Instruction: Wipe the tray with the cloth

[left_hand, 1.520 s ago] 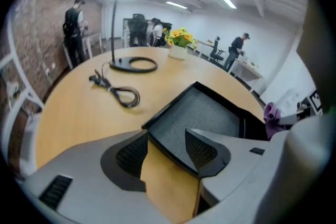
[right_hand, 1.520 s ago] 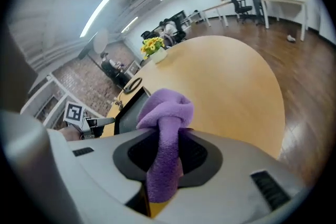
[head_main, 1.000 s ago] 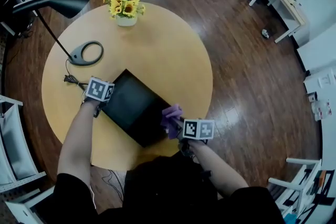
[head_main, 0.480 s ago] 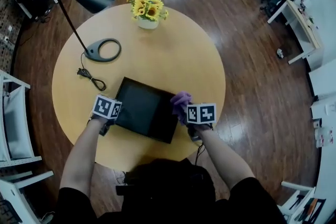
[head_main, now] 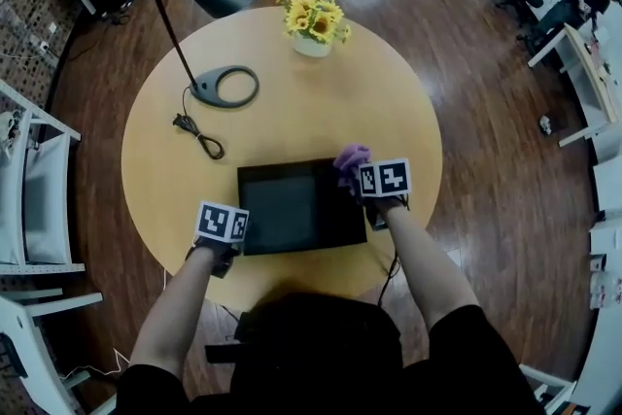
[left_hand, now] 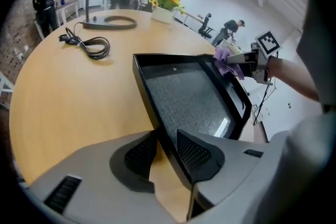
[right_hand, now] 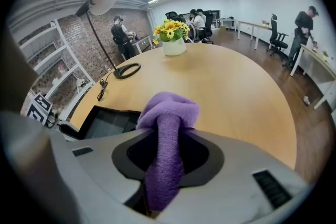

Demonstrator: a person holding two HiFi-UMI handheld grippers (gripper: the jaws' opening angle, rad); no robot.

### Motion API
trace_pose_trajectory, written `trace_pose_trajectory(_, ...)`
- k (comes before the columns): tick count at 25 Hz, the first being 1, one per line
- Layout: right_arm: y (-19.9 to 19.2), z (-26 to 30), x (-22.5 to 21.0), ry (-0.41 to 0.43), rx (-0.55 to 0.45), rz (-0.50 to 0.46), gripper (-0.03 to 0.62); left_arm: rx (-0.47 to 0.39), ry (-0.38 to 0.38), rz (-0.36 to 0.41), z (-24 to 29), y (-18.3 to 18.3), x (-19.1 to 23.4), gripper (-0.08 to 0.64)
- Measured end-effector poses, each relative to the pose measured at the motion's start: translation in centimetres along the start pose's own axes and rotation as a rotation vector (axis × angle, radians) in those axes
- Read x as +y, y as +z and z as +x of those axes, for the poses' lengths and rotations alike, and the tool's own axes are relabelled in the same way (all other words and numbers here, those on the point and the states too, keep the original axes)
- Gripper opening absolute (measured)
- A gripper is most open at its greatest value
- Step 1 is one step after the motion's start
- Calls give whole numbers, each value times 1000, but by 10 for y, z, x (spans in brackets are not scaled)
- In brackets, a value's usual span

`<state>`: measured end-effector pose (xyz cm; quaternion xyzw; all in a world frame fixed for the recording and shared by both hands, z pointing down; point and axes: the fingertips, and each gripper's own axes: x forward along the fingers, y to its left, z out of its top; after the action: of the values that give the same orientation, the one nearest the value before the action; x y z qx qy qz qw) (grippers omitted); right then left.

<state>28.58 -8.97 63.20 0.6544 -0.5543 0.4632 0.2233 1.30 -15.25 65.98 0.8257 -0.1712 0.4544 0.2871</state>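
Prep step: left tool (left_hand: 167,150) jaws just closed onto black tray (left_hand: 185,96) rim. Right tool (right_hand: 167,157) clamps purple cloth (right_hand: 169,113). Next: rub cloth across tray.

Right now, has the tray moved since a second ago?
Yes. Judged against the lamp base and flowers, the tray has turned counterclockwise on the table in the head view, from slanted to square with the person's side.
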Motion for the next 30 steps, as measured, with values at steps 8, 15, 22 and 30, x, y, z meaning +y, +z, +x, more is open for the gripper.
trace_pose_trajectory(8,-27,-3,3,58,-5,98,112,-28,46,-64,2,4,12,126)
trace_pose_trajectory(15,-68,-20,11,164,-14,239,114,-58,59,-61,2,4,13,126)
trace_pose_trajectory(22,-118,-43,25,232,-6,289,115,-102,54,-108,-2,5,17,97)
trace_pose_trajectory(30,-155,-60,43,203,1,298,117,-169,80,-184,-8,3,20,89)
